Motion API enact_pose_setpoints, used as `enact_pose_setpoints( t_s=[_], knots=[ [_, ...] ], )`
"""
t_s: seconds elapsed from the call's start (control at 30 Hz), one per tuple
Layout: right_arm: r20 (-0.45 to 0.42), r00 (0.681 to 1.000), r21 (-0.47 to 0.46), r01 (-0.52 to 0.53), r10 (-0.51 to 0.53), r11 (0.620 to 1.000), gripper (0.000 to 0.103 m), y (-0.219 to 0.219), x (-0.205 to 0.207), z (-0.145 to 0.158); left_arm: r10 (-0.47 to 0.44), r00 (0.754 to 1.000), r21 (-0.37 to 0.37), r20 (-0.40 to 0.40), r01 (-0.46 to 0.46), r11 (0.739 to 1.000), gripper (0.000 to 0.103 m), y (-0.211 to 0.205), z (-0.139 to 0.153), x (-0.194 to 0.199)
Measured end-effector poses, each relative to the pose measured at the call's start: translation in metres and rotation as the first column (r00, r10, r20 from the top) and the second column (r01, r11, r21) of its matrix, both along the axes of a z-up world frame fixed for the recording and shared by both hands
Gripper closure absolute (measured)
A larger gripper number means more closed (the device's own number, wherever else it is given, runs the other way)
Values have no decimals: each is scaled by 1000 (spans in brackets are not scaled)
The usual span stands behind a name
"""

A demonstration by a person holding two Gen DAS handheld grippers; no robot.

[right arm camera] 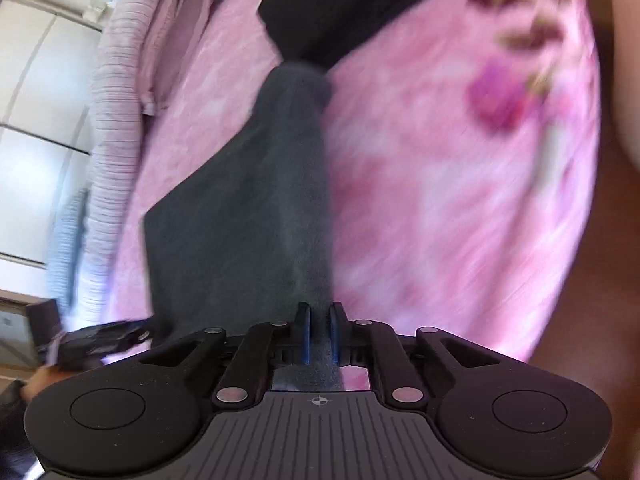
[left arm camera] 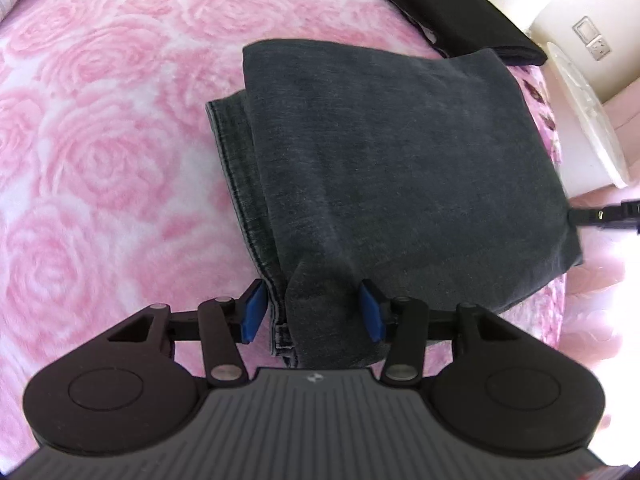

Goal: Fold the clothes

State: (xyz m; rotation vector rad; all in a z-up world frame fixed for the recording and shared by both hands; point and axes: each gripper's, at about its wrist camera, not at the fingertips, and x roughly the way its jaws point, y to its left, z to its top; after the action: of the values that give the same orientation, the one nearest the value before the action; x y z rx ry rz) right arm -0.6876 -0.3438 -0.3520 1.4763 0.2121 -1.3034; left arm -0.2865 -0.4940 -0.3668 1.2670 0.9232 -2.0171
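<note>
The dark grey garment [left arm camera: 400, 168] lies folded on the pink bed [left arm camera: 100, 140], spreading ahead of the left gripper [left arm camera: 312, 308], whose jaws stand half open astride its near corner without pinching it. The right gripper [right arm camera: 319, 330] is clamped on the opposite edge. It looks soft, limp and light, likely to sag; best taken at corners.

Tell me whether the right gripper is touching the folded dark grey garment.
Touching. In the right wrist view the right gripper has its blue pads closed on a ridge of the folded dark grey garment, which runs between them with no gap.
</note>
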Motion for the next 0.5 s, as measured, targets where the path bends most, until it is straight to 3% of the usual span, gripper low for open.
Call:
enact_pose_setpoints(
  t_s=[0.17,0.3,0.37,0.43,0.47,0.5],
  knots=[
    [-148,989,41,19,-12,999,98,-8,-19,6,70,997,-12,-35,-70,997,56,-2,0,10],
    [-297,939,-36,-191,172,981,97,-18,24,34,48,999,-101,-24,-50,994,56,6,15,20],
    [-382,880,-44,-323,282,946,92,-20,57,40,15,1000,-199,4,-14,980,59,18,27,25],
    [-487,782,-36,-464,389,885,64,-14,95,40,-66,995,-323,76,87,942,62,38,40,23],
    [-525,735,-27,-519,430,854,39,-11,114,35,-119,986,-368,113,153,917,61,50,43,21],
    [-554,689,-14,-568,466,823,35,-4,129,30,-173,973,-402,151,220,889,60,63,44,18]
  ],
)
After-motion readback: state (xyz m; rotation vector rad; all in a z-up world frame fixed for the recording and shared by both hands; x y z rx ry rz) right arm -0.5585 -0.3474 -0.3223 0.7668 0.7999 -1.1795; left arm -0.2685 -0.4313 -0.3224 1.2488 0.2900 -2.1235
